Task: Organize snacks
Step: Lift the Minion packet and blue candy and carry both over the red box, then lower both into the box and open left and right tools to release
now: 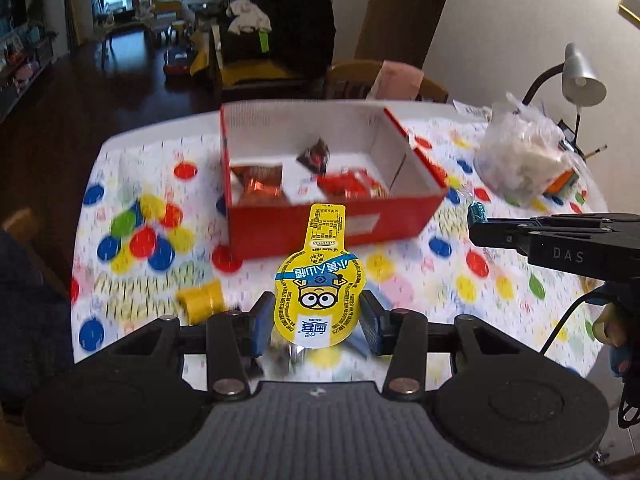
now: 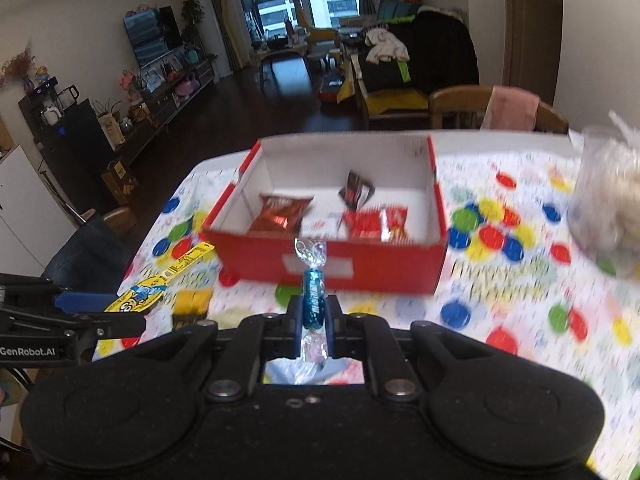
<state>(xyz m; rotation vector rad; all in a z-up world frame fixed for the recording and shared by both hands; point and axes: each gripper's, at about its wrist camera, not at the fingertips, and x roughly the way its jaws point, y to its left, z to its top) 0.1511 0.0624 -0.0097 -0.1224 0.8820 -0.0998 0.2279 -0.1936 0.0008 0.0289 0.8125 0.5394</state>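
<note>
My left gripper [image 1: 316,320] is shut on a yellow Minions snack cup [image 1: 320,296], held above the table in front of the red box [image 1: 340,220]. My right gripper [image 2: 314,312] is shut on a blue wrapped candy [image 2: 313,298], also held before the red box [image 2: 360,264]. The box holds several red and dark snack packets [image 2: 284,216]. The right gripper with the candy shows at the right of the left wrist view [image 1: 520,232]. The left gripper with the yellow cup shows at the left of the right wrist view [image 2: 100,312]. A small yellow snack [image 1: 200,300] lies on the table.
The table has a white cloth with coloured dots [image 1: 400,288]. A clear plastic bag of white items [image 1: 524,156] and a desk lamp [image 1: 580,76] stand at the right. Wooden chairs [image 2: 460,108] stand behind the table.
</note>
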